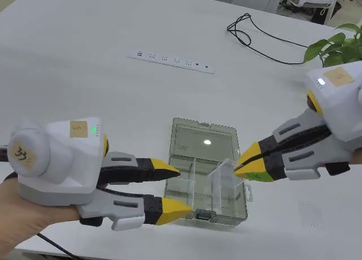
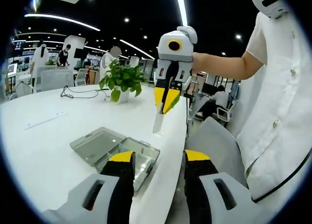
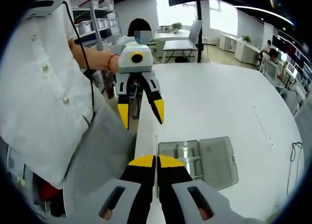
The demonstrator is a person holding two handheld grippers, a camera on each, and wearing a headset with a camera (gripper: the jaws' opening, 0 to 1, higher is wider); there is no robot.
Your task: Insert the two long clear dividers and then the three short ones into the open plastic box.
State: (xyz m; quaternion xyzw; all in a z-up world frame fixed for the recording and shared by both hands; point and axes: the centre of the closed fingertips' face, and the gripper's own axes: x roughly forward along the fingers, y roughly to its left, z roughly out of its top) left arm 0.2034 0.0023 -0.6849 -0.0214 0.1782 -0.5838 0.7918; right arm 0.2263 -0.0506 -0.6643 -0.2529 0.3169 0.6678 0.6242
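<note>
Standing of task: partly done, by my judgement; seated dividers (image 1: 192,176) stood in the tray of the open plastic box (image 1: 191,137), their count not readable.
Box position: on the tabletop (image 1: 85,56), lid laid flat behind the tray, between the two tongs.
Right tongs (image 1: 244,165): clamped on one clear divider (image 1: 225,174), held just over the tray's right part, not yet seated.
Left tongs (image 1: 172,190): jaws apart, empty, beside the tray's left edge.
Outstanding: seating this divider; whether further pieces remained could not be told.
</note>
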